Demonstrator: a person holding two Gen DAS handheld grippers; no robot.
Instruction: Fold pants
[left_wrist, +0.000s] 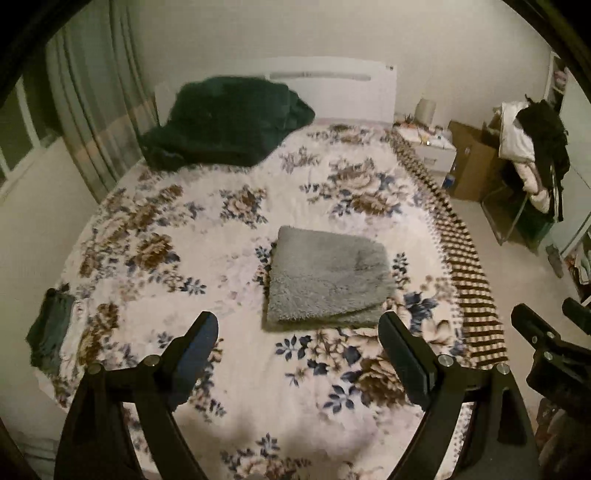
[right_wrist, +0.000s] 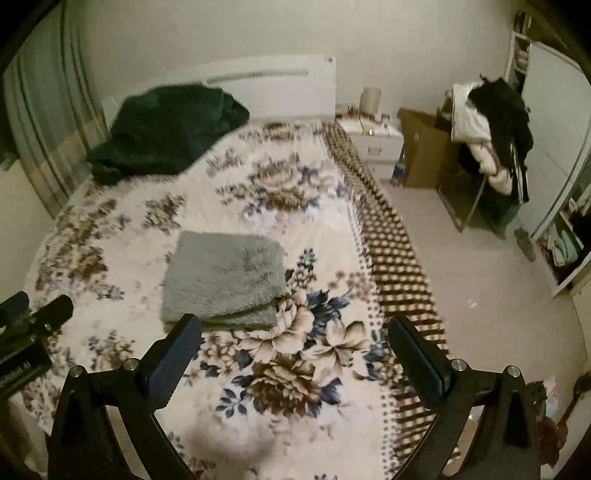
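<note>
Grey fuzzy pants (left_wrist: 328, 275) lie folded into a flat rectangle on the floral bed cover (left_wrist: 207, 229), near the middle of the bed. They also show in the right wrist view (right_wrist: 225, 277). My left gripper (left_wrist: 299, 325) is open and empty, held above the bed just in front of the folded pants. My right gripper (right_wrist: 295, 328) is open and empty, above the bed to the right of the pants. The right gripper also shows at the right edge of the left wrist view (left_wrist: 546, 332). The left gripper shows at the left edge of the right wrist view (right_wrist: 33, 317).
A dark green blanket (left_wrist: 221, 122) is heaped at the head of the bed. A small dark garment (left_wrist: 48, 336) lies at the bed's left edge. A nightstand (left_wrist: 428, 147), cardboard box (left_wrist: 472, 162) and chair piled with clothes (left_wrist: 532, 155) stand to the right. Curtains (left_wrist: 96, 110) hang left.
</note>
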